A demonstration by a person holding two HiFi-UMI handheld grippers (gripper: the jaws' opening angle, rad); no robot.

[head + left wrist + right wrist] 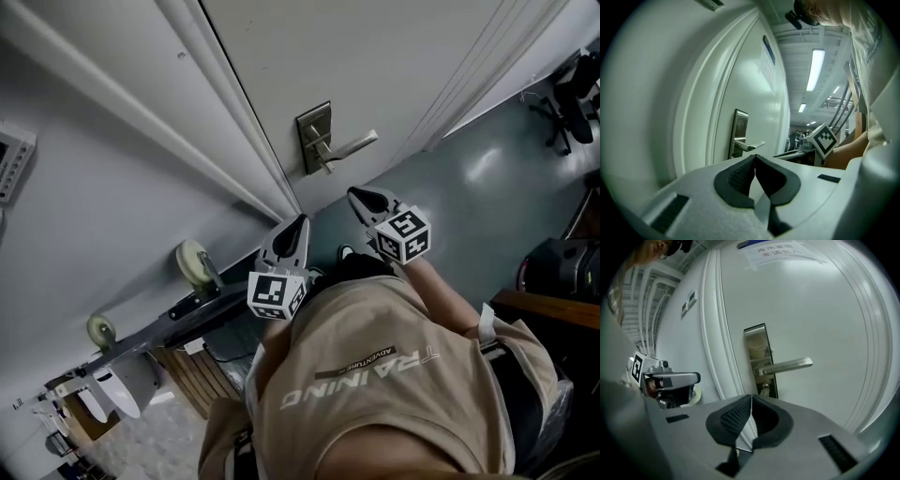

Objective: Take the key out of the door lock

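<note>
A white door [375, 66] carries a metal lock plate [314, 138] with a lever handle [352, 147]. Seen from the right gripper view, a small key [764, 390] sticks out of the plate [759, 357] just under the lever [785, 366]. My right gripper [358, 195] is shut and empty, its tips [751, 398] a short way below and in front of the key. My left gripper [300, 223] is also shut and empty, lower and to the left near the door frame. The left gripper view [754, 159] shows the plate [739, 133] and lever ahead; the key is hidden there.
The door frame [234, 141] and a grey wall [94, 216] lie to the left. A low cart with pale wheels [195, 262] stands by the wall. An office chair [574, 94] and a dark bag [562, 267] sit at the right. A paper notice [780, 251] hangs on the door.
</note>
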